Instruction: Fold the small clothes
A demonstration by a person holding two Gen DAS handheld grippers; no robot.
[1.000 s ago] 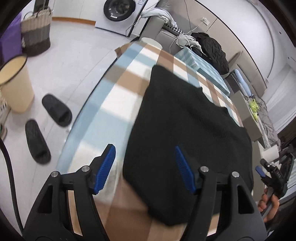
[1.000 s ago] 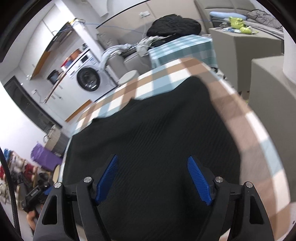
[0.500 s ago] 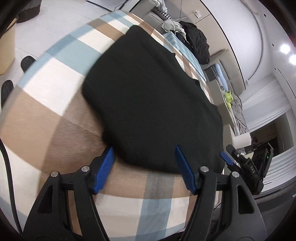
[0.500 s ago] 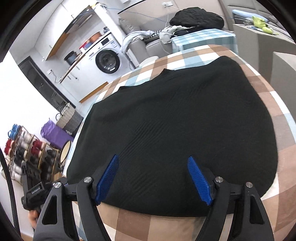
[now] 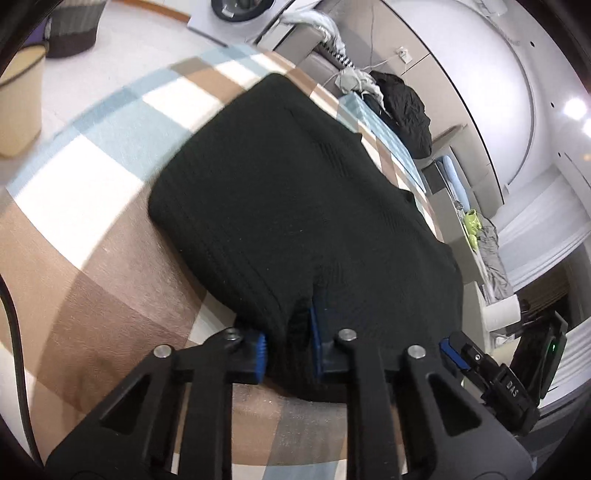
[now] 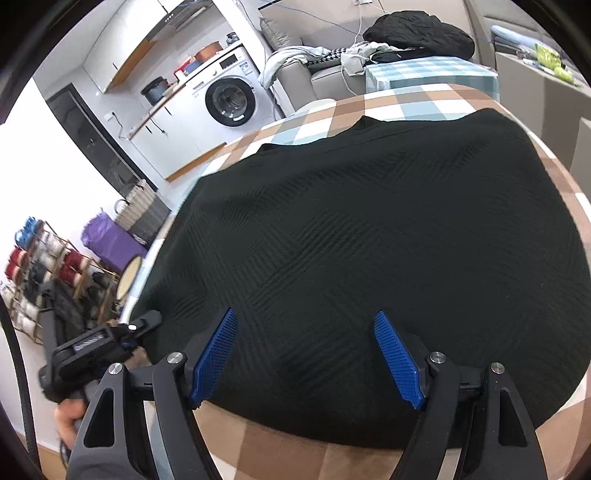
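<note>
A black knitted garment [image 6: 369,258] is spread flat on the desk [image 5: 92,258], which is covered by a checked cloth in brown, white and pale blue. No fold is seen in it, apart perhaps from the side nearest the left wrist camera, where the edge looks rounded and may already be doubled under; the blur there leaves this uncertain. The task is therefore judged to be at its start, with the folds themselves not yet made.

The near hem is being taken at two places. The left gripper [image 5: 288,349] is shown with its jaws closing on the hem, and a bunched ridge of the knit is pinched up between the blue pads [image 5: 260,352]. The right gripper [image 6: 304,356] is held over the same hem further along, its jaws wide apart; the cloth lies under and between them, but it is not pressed by either pad. In the right wrist view the left gripper [image 6: 110,341] is seen at the garment's near corner, held by a hand [image 6: 68,413].

What is left, by this reading, is nearly all of the work: the right jaws are to be brought together on the hem, the near edge is to be lifted and carried toward the far edge by the collar, and further folds are to be made until a compact bundle is formed. A dark heap of other clothes [image 6: 417,29] lies on furniture beyond the desk, so more pieces may be waiting.
</note>
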